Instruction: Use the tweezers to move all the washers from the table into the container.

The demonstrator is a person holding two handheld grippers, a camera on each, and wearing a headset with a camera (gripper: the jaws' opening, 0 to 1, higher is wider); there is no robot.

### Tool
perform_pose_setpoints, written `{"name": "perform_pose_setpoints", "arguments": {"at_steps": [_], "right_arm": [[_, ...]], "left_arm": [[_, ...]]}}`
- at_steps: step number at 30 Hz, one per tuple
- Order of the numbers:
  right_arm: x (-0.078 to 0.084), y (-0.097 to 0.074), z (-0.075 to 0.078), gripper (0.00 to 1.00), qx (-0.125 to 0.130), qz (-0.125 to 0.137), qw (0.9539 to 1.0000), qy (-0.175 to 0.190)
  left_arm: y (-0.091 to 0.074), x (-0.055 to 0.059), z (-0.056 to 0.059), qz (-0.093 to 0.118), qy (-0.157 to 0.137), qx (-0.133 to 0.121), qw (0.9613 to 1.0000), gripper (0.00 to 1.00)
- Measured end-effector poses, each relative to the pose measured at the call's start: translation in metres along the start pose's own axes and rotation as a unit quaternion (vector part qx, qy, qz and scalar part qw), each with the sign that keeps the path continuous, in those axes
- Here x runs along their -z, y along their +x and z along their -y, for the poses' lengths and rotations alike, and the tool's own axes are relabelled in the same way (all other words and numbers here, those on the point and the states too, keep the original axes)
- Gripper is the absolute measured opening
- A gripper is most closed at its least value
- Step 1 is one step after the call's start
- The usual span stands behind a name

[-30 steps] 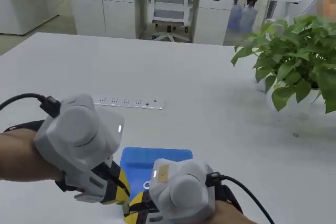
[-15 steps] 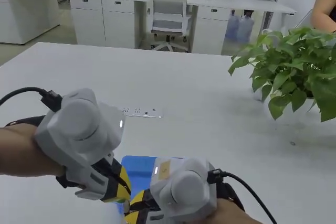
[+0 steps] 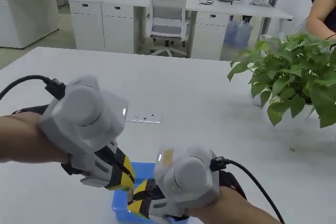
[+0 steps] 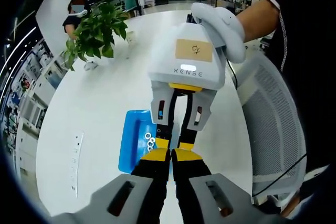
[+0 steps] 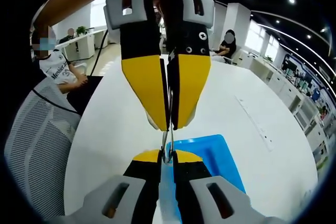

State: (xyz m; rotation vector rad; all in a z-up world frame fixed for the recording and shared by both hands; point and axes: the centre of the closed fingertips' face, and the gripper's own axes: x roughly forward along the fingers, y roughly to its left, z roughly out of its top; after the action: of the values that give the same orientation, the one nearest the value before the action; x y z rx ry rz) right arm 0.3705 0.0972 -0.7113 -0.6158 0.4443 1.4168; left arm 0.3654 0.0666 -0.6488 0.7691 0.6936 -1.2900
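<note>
Thin metal tweezers [image 5: 167, 142] run between the two grippers, which meet tip to tip. My left gripper [image 5: 168, 127] comes down from the top of the right gripper view, its yellow jaws shut on the tweezers. My right gripper [image 5: 167, 156] is shut on their other end. In the left gripper view, the left gripper [image 4: 169, 153] faces the right gripper [image 4: 173, 144] above the blue container [image 4: 131, 145], which holds several washers [image 4: 150, 140]. In the head view both grippers hang over the container [image 3: 119, 208], left gripper [image 3: 123, 179] above right gripper [image 3: 137, 203], hiding most of it.
A white power strip [image 3: 143, 117] lies on the table beyond the grippers. A potted plant [image 3: 289, 82] stands at the right. A mesh chair [image 4: 273, 129] is at the table's near edge. Desks and an office chair [image 3: 168, 14] stand behind.
The head camera has tipped, so the table has slid down the picture. The two grippers have closed in on each other above the container and now cover more of it.
</note>
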Motion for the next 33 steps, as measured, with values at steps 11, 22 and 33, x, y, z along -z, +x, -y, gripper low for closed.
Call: {"name": "perform_pose_setpoints", "arguments": {"at_steps": [11,22,33], "right_arm": [[0.007,0.005,0.02,0.1,0.01,-0.001,0.9999,0.009],[0.02,0.018,0.035,0.1,0.014,-0.007,0.9998,0.014],[0.034,0.034,0.038,0.1,0.005,-0.022,0.9995,0.02]], "left_arm": [[0.009,0.002,-0.02,0.008,0.001,-0.009,0.9999,0.06],[0.024,0.012,-0.037,0.01,-0.005,-0.018,0.9998,0.06],[0.038,0.027,-0.041,0.009,-0.025,-0.022,0.9994,0.06]]}}
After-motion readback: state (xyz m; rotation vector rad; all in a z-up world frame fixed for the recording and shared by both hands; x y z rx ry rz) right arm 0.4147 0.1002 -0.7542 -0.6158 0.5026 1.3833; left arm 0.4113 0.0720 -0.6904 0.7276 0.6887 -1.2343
